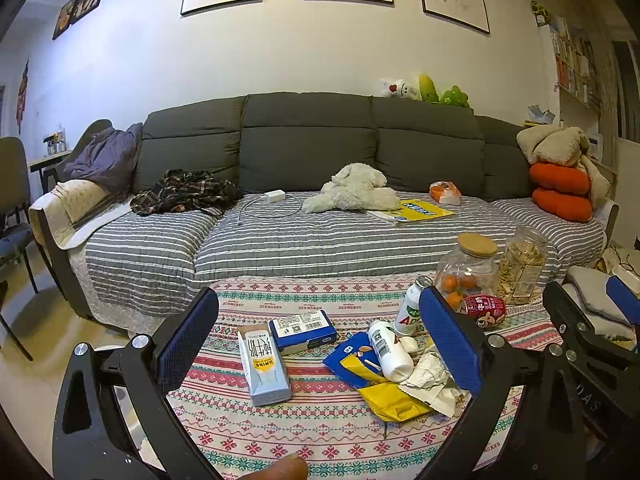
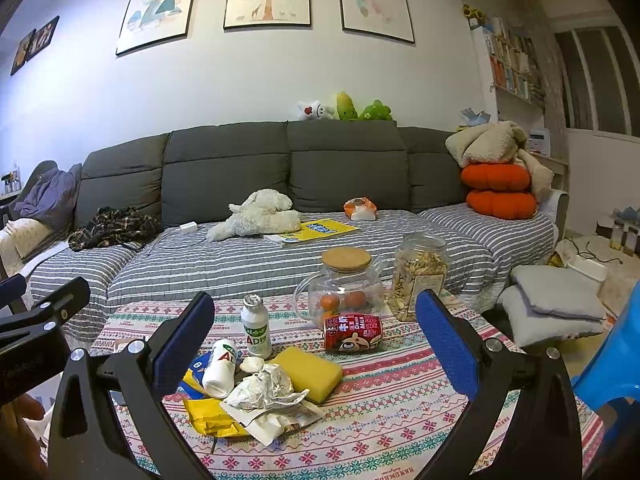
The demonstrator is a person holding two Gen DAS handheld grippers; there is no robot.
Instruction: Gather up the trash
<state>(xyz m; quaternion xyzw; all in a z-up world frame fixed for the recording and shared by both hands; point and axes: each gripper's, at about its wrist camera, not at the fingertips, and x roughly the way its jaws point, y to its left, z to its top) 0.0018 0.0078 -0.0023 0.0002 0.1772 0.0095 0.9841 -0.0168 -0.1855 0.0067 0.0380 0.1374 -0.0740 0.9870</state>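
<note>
Ahead of both wide-open, empty grippers, left gripper and right gripper, trash is heaped; the lying bottle could be rolled off if nudged.

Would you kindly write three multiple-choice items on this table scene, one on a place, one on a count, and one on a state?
1. Where does the red drink can lie?
A. on the sofa
B. on the table in front of the glass jar
C. on the floor

2. How many white AD bottles are on the table?
A. one
B. two
C. four

3. How do both grippers stand?
A. open, holding nothing
B. shut on a bottle
C. shut on the sponge

Answers:
1. B, it lies on its side before the cork-lidded glass jar.
2. B, one upright bottle and one lying bottle.
3. A, the left gripper and right gripper have fingers wide apart.
</note>
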